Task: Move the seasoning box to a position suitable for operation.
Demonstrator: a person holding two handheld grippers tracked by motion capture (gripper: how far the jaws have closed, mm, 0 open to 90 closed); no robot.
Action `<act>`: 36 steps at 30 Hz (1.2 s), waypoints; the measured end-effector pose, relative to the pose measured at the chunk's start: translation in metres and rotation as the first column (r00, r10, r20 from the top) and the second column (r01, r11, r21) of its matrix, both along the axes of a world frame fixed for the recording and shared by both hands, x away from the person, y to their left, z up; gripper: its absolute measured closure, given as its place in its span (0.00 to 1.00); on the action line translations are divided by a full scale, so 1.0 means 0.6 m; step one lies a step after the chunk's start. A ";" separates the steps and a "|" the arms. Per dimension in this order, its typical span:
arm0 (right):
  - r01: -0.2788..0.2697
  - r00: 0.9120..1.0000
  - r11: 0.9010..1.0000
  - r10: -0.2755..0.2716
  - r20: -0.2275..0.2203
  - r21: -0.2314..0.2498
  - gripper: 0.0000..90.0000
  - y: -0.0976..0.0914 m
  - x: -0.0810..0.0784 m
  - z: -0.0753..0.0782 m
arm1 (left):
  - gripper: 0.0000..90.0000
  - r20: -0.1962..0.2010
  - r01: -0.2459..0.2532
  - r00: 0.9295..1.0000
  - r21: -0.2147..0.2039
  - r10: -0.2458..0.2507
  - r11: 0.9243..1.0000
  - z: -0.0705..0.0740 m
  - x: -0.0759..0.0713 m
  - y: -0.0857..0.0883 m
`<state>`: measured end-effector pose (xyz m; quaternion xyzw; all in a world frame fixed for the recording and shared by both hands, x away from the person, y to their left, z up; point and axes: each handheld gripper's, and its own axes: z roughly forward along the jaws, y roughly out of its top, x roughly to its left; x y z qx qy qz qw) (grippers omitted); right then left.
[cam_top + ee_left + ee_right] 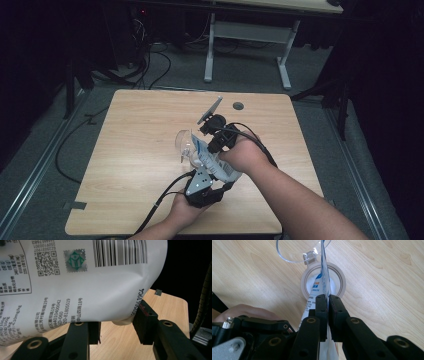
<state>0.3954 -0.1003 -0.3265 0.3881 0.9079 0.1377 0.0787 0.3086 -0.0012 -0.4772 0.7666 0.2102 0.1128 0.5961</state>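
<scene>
Right hand-held gripper [328, 302] pinching pouch [324, 277], above jar [305, 282]

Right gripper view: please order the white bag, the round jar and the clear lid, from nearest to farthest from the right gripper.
1. White bag: pinched in the right gripper.
2. Round jar: just beyond, under the bag's edge.
3. Clear lid: farthest, hinged behind the jar.

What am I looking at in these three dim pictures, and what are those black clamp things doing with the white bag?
A person sits at a light wooden table with hand-held tongs in each hand. One picture looks down from above; the other two come from cameras riding on each tool. The right tongs pinch the thin top edge of a white printed plastic pouch. The left tongs cradle its rounded bottom. The pouch is tilted over a round clear plastic jar with its hinged lid open; white powder shows inside.
</scene>
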 end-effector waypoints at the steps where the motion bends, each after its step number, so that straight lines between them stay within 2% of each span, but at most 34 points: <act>1: 0.001 1.000 1.000 -0.001 -0.001 -0.002 0.99 -0.001 0.000 0.000 | 0.68 0.000 0.002 1.000 0.000 -0.002 1.000 0.000 0.000 0.000; 13: -0.007 1.000 0.999 0.008 0.017 -0.034 1.00 0.008 0.002 -0.002 | 0.65 0.001 -0.001 1.000 -0.003 0.001 1.000 0.001 0.000 -0.003; 28: 0.011 1.000 0.999 -0.011 0.013 -0.033 1.00 0.009 -0.001 0.001 | 0.66 0.006 -0.001 1.000 -0.006 0.001 1.000 0.002 -0.001 -0.001; 36: -0.004 1.000 1.000 0.004 0.017 -0.026 1.00 0.007 0.000 -0.001 | 0.66 0.007 0.000 1.000 -0.005 0.000 1.000 0.002 -0.002 -0.002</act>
